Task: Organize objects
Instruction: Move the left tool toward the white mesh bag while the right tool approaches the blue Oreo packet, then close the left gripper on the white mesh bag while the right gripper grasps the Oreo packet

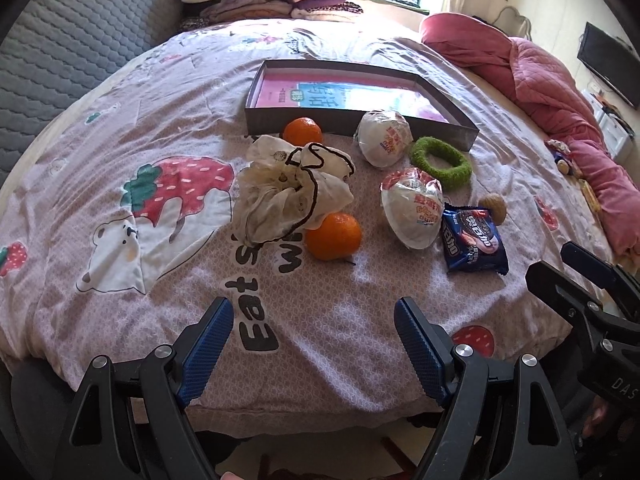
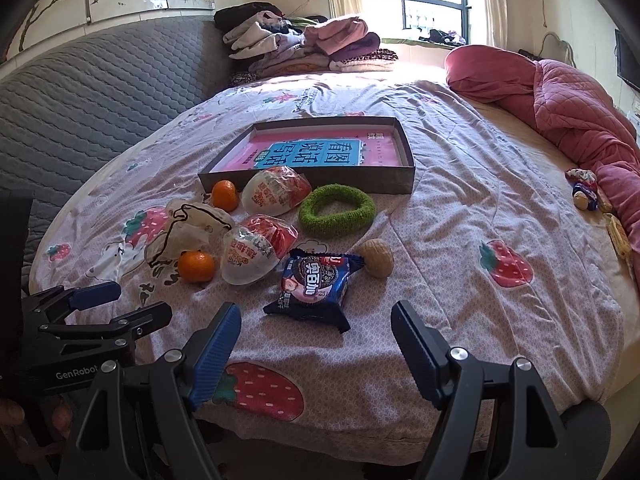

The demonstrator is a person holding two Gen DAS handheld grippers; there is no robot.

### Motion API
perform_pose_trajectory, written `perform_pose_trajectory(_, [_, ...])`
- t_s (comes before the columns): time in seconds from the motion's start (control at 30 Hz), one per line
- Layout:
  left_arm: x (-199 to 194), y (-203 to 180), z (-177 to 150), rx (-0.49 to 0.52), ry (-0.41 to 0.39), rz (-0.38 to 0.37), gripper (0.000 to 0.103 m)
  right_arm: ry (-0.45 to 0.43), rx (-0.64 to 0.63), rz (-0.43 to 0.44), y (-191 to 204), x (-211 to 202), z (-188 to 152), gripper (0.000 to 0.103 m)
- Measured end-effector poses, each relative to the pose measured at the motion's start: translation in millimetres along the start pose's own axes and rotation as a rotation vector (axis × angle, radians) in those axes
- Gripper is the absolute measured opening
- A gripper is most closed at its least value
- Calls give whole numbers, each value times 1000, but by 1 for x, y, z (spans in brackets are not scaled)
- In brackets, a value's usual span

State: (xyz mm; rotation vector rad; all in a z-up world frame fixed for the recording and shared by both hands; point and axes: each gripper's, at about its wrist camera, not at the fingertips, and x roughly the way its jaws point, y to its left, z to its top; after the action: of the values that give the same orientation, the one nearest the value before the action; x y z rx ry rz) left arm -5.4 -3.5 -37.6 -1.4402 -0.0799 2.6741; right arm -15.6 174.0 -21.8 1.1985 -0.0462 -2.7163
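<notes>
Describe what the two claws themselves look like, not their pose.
Both match. The left claw and right claw have black angular frames with silver round bolts at the joints, and each finger carries a blue ribbed pad. White lettering reads "GenRobot" on the left claw's body in the right wrist view. No cables or sleeves show.

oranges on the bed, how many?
2. One orange sits by the box's near-left corner; the other orange lies nearer, beside the drawstring pouch. The pouch could hide more.
</notes>
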Motion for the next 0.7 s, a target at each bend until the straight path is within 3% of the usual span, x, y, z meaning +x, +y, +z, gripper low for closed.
perform_pose_trajectory(0.7, [17, 23, 28, -41, -48, -11, 83, 60, 23, -7, 1, 46, 1, 77])
